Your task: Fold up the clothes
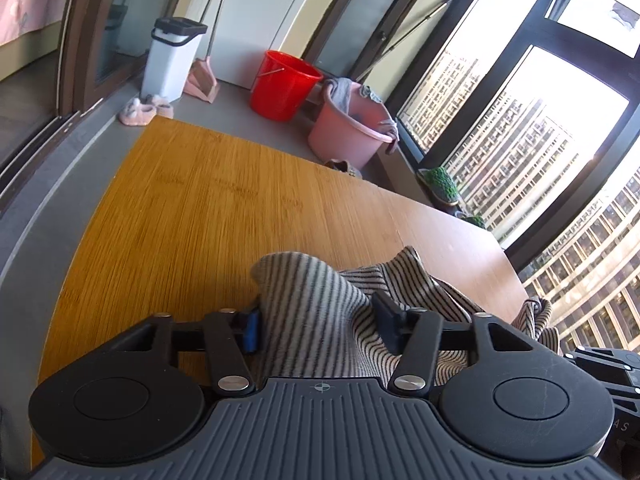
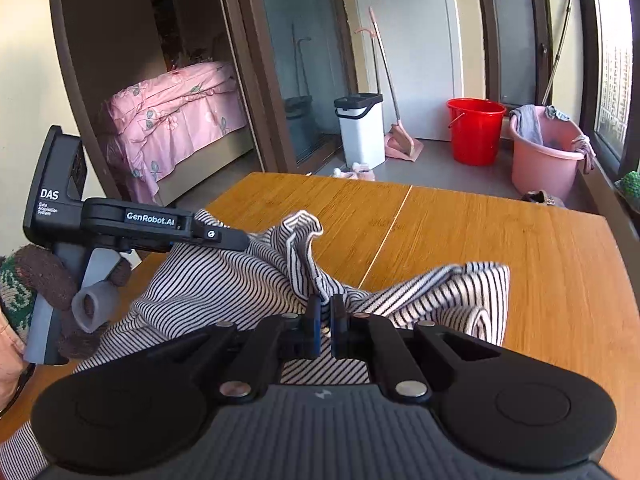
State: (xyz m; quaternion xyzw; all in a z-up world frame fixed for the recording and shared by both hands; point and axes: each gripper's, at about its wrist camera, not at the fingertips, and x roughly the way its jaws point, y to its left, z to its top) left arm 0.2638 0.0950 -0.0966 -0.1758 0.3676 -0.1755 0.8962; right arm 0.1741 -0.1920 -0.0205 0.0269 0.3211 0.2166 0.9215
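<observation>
The wooden table (image 2: 500, 248) filled the view, and the striped garment (image 2: 224, 280) lay rumpled on its near edge, between the two tools. The left gripper (image 1: 318, 320) stood partly open around a raised hump of cloth, pads at its sides, though a real pinch couldn't be confirmed. The right gripper (image 2: 324, 320) was clamped on a fold. This looked like the gathering step; next it needed lifting and spreading flat.
</observation>
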